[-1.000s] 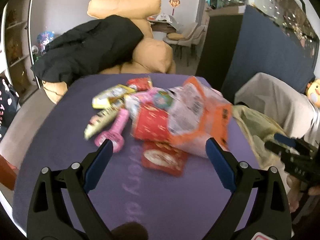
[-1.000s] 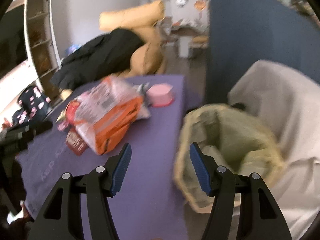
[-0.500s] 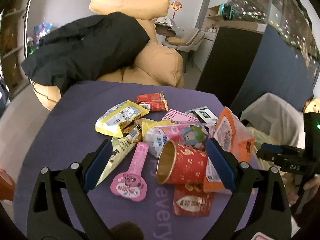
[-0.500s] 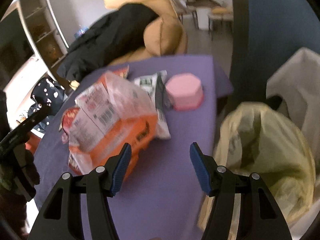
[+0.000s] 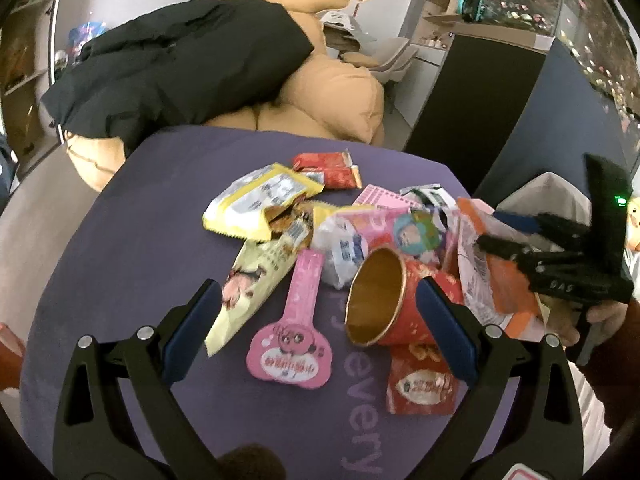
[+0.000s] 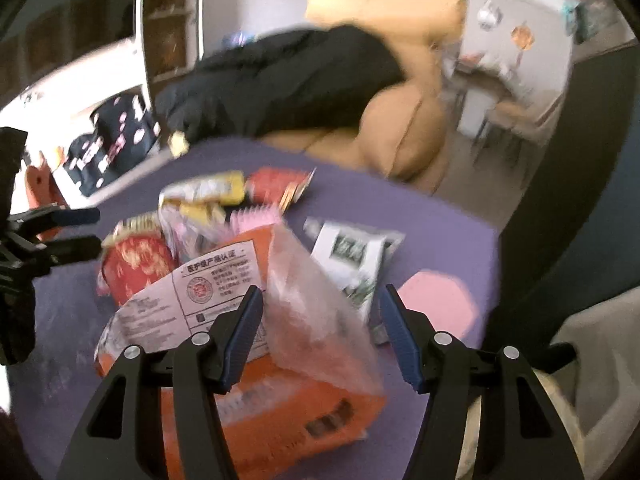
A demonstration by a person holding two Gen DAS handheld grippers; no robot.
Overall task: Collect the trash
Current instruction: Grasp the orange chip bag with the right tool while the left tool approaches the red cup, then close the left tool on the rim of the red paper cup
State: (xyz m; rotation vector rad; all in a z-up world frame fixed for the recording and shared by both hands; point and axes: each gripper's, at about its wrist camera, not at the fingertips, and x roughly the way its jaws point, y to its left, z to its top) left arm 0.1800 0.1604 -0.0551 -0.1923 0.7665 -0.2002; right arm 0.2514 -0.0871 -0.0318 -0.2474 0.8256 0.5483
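Lying just ahead of right gripper (image 6: 322, 330), spread and empty: crinkled orange-and-clear plastic snack bag (image 6: 256, 320) on purple tablecloth (image 6: 432, 232), long axis running leftward. Left gripper (image 5: 318, 324) spread, straddling other litter.

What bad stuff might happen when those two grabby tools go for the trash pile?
1. The red cup lies on its side between the left tool's open fingers; a squeeze might roll it away across the purple cloth.
2. The orange bag looks big and crinkly. The right tool is open over it and may pinch only the clear film, so it could slip.
3. Wrappers overlap, so lifting one may drag neighbours off the edge.
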